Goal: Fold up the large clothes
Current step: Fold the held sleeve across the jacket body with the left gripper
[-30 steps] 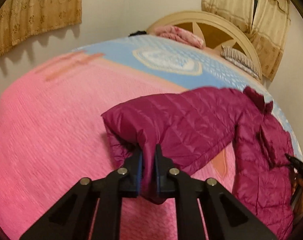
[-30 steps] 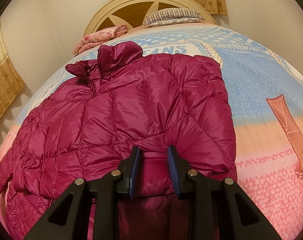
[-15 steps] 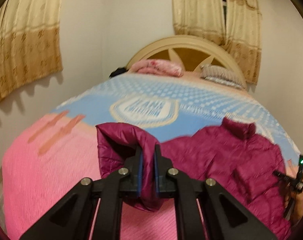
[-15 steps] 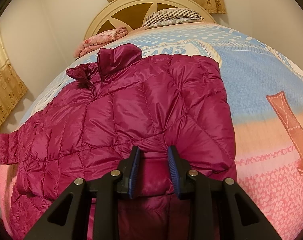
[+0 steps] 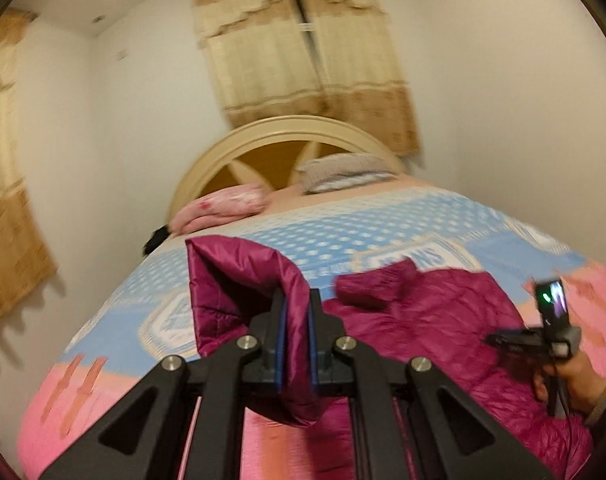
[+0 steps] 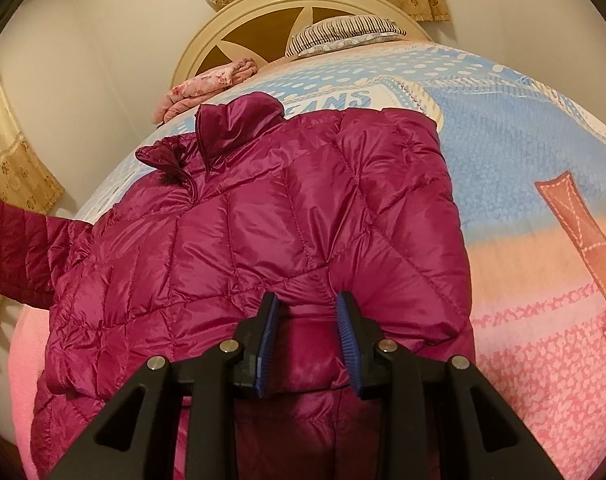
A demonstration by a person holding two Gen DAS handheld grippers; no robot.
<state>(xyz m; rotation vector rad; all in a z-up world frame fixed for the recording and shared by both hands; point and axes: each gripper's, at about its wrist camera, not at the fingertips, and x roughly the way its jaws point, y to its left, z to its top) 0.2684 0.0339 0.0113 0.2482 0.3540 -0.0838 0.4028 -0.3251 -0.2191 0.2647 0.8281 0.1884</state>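
Jacket [image 6: 263, 232]: spread on bed [image 6: 523, 160], collar toward headboard [image 6: 239, 24]. Left gripper [image 5: 294, 336]: jaws clenched on raised sleeve [image 5: 239, 280], held above the bed. Right gripper [image 6: 307, 336]: jaws grasping a jacket fold near the foot edge.

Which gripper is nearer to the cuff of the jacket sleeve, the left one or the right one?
Left. The left gripper is shut on the sleeve just behind its cuff, holding it above the bed. The right gripper rests on the jacket body, away from that cuff.
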